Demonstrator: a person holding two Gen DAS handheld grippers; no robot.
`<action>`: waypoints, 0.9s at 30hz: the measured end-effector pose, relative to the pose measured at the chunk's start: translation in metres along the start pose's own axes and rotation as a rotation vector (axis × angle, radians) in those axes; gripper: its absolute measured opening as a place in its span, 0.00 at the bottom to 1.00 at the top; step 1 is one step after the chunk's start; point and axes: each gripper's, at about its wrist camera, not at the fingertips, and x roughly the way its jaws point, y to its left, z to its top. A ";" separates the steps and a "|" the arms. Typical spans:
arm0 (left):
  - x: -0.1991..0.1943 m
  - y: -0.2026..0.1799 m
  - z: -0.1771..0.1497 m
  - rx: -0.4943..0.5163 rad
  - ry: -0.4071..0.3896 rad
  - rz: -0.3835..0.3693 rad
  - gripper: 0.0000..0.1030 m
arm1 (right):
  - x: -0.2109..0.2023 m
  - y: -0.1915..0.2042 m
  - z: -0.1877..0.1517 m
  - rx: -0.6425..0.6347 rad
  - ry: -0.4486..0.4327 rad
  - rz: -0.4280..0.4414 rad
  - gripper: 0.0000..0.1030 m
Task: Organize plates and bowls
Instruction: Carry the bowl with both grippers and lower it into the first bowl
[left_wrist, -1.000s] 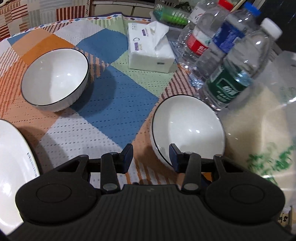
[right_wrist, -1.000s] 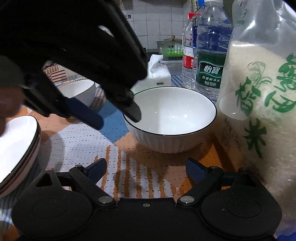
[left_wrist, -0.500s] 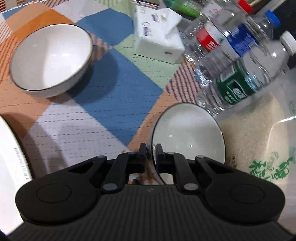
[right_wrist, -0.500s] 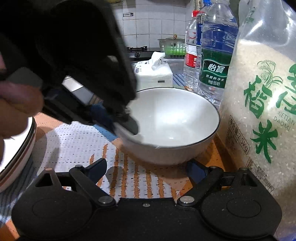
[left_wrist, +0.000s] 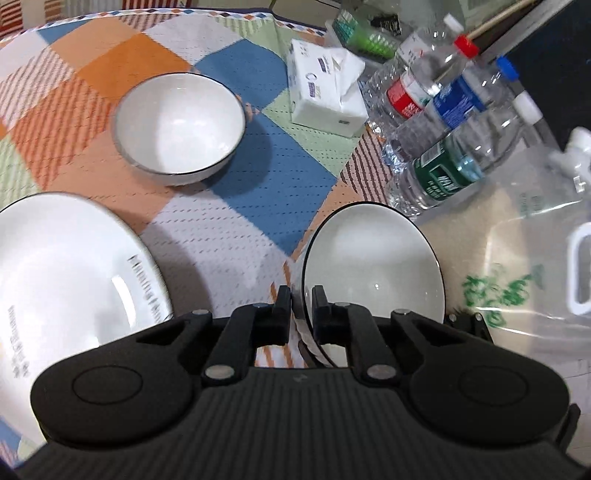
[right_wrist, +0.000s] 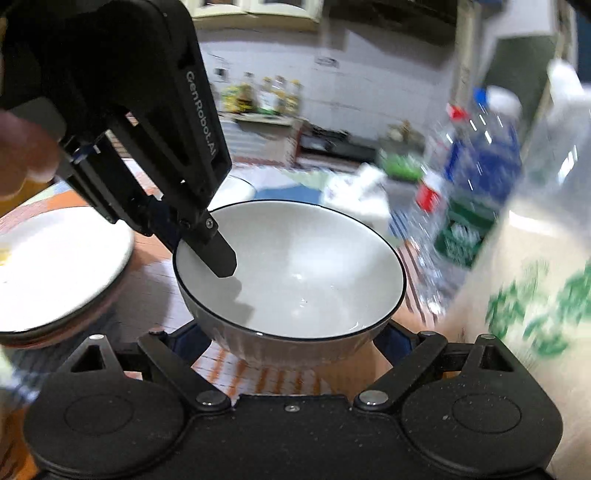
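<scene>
My left gripper (left_wrist: 298, 295) is shut on the rim of a white bowl with a black edge (left_wrist: 373, 258) and holds it tilted above the cloth. The same bowl (right_wrist: 306, 273) fills the right wrist view, with the left gripper's finger (right_wrist: 218, 254) inside its rim. My right gripper (right_wrist: 291, 339) is open, its fingers spread on either side beneath the bowl and not touching it. A second white bowl (left_wrist: 179, 125) sits on the cloth farther back. A stack of white plates (left_wrist: 70, 273) lies at the left, also in the right wrist view (right_wrist: 55, 269).
Several water bottles (left_wrist: 443, 122) and a large rice bag (left_wrist: 517, 266) stand close on the right. A tissue pack (left_wrist: 325, 88) lies beyond the far bowl. The table wears a checked cloth (left_wrist: 240, 206).
My left gripper closed on the near bowl's rim and lifted it off the cloth, tilting it. The right gripper stayed open while the bowl came closer to it.
</scene>
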 end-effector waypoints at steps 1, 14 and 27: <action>-0.009 0.004 -0.002 -0.010 0.006 -0.001 0.10 | -0.006 0.002 0.003 -0.013 -0.008 0.021 0.93; -0.117 0.016 -0.055 0.044 0.016 0.110 0.11 | -0.071 0.049 0.036 -0.133 -0.075 0.228 0.95; -0.148 0.065 -0.127 -0.032 0.132 0.196 0.12 | -0.109 0.101 0.020 -0.254 -0.011 0.484 0.96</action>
